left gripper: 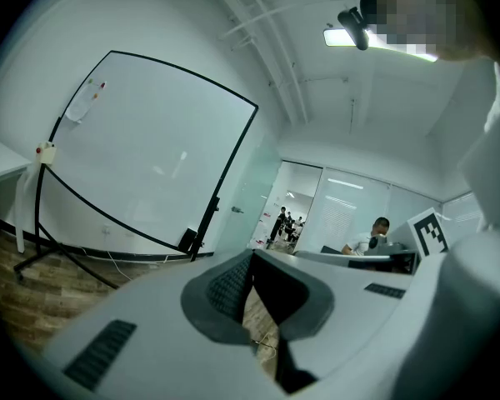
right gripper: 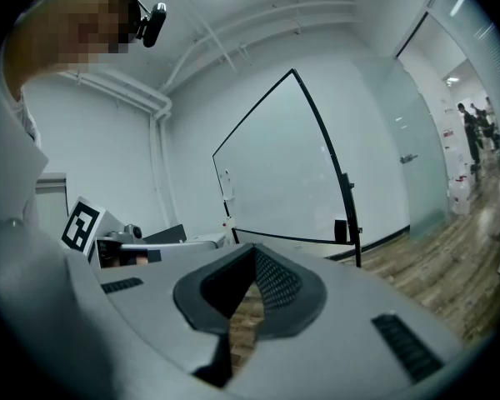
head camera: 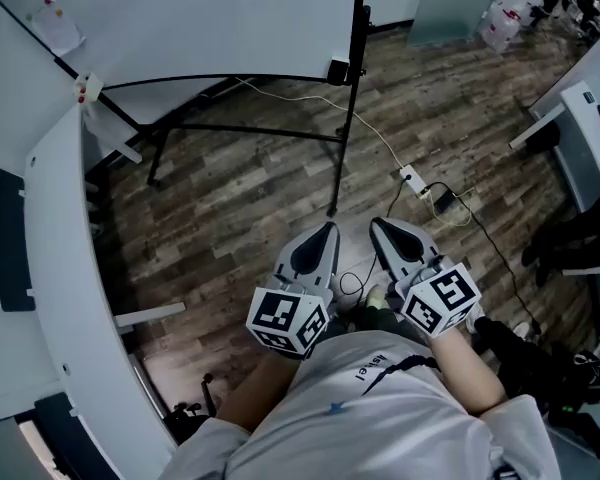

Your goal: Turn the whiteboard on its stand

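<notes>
Whiteboard (head camera: 210,18) on its black stand (head camera: 348,118) takes up the top left of the head view. The left gripper (head camera: 327,236) and right gripper (head camera: 378,232) sit low in the centre over the wood floor (head camera: 240,198), well apart from it. Left gripper view: the whiteboard (left gripper: 150,157) fills the left half — jaws together, nothing between them. Right gripper view: it's centre-right (right gripper: 292,173) — those jaws are closed and empty too.

Whiteboard (head camera: 210,18) on stand (head camera: 351,118) ahead; desk (head camera: 60,268) at left; power strip (head camera: 412,180) right.

One whiteboard (head camera: 200,18), one black stand (head camera: 348,118), one power strip (head camera: 412,180), two claws (left claw (head camera: 329,228), right claw (head camera: 376,225))
</notes>
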Demonstrator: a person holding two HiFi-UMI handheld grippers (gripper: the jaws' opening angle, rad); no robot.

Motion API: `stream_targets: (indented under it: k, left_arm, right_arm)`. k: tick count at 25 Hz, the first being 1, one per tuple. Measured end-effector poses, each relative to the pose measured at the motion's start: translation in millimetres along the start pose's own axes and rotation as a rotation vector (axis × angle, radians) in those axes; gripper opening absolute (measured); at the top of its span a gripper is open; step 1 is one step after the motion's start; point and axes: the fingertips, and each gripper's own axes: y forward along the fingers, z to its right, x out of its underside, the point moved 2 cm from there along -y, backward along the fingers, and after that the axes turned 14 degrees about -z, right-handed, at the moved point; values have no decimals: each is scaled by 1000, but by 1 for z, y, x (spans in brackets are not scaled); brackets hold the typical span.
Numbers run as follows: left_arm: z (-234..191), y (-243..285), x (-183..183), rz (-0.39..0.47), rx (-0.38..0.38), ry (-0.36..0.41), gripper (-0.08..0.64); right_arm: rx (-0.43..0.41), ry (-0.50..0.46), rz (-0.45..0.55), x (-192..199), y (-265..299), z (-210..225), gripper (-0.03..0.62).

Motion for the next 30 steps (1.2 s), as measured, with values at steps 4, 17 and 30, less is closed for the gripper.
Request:
stream_targets:
  k: [4, 17, 30]
  left_arm:
    - [-1, 3, 5, -15, 33, -2, 11]
    - [-3, 32, -6, -36, 9, 18, 11]
    - [35, 165, -54, -33, -43, 26, 11]
  right_arm:
    - [10, -3, -3, 6, 2, -9, 11]
    - [-46, 7, 22, -2, 23, 17, 11]
    - [-144, -56, 35, -56, 23, 151, 11]
